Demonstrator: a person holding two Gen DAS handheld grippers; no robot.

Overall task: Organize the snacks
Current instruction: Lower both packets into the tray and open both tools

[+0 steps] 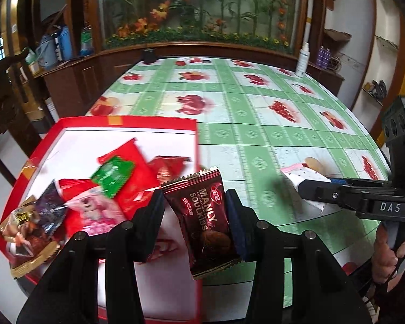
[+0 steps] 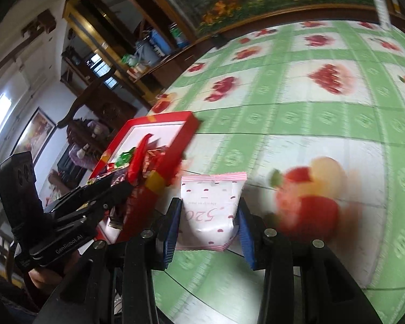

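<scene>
My left gripper point(image 1: 195, 202) is shut on a dark red "Manly Soulkiss" snack packet point(image 1: 205, 221) and holds it above the near right edge of a red box point(image 1: 67, 125) with a white floor. Several snack packets point(image 1: 116, 178) lie in the box. My right gripper point(image 2: 208, 216) is shut on a white packet with pink dots point(image 2: 212, 213), held over the green tablecloth point(image 2: 297, 140). In the left wrist view the right gripper point(image 1: 297, 186) and its packet point(image 1: 302, 175) show to the right of the box. The red box point(image 2: 172, 145) also shows in the right wrist view, with the left gripper point(image 2: 116, 186) over it.
The table point(image 1: 243, 124) has a green and white cloth with fruit prints. A white spray bottle point(image 1: 302, 59) stands at its far right corner and a small dark object point(image 1: 149, 55) at its far edge. Wooden cabinets and a flower painting stand behind.
</scene>
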